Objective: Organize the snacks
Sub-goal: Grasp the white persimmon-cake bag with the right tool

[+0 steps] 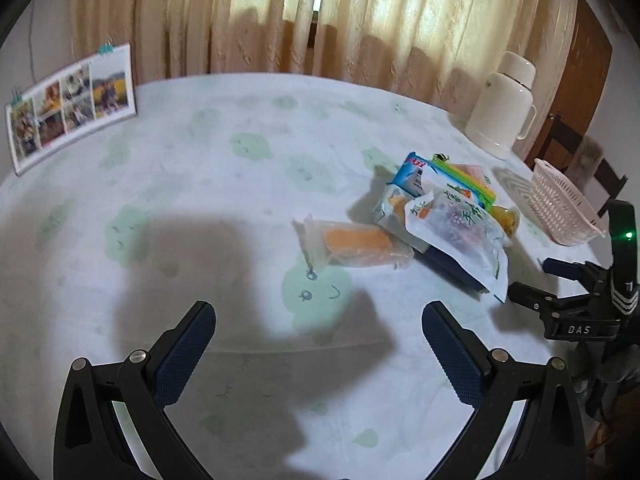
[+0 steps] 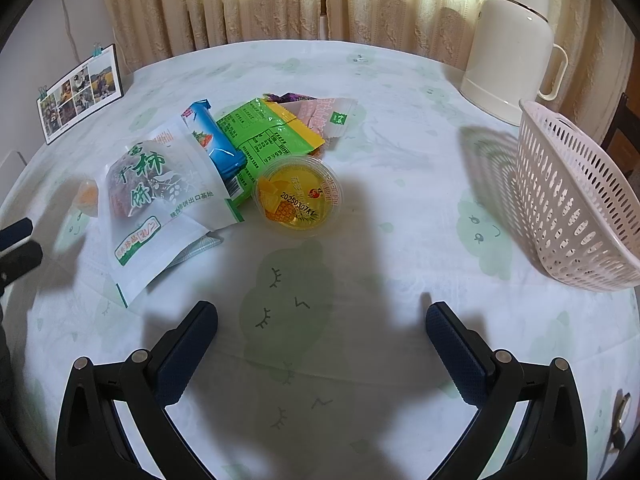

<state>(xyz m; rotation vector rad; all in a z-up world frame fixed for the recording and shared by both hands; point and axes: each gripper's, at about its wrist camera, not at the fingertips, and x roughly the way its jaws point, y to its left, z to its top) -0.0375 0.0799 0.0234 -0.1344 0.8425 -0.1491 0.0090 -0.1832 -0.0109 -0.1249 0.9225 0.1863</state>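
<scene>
A pile of snacks lies on the table: a white persimmon-cake bag (image 2: 156,200) (image 1: 460,232), a blue packet (image 2: 212,140) (image 1: 412,172), a green-and-yellow packet (image 2: 272,132), a pink packet (image 2: 324,114), a pineapple jelly cup (image 2: 298,198) and an orange cake in clear wrap (image 1: 352,244). A white plastic basket (image 2: 576,200) (image 1: 560,204) stands to the right of the pile. My left gripper (image 1: 318,320) is open and empty, short of the orange cake. My right gripper (image 2: 320,320) is open and empty, short of the jelly cup; it also shows in the left wrist view (image 1: 532,280).
A cream thermos jug (image 2: 512,40) (image 1: 504,108) stands behind the basket. A photo calendar (image 1: 72,104) (image 2: 80,92) stands at the far left. The round table (image 1: 200,200) has a pale green patterned cloth. Curtains hang behind it, and a chair (image 1: 600,168) stands at the right.
</scene>
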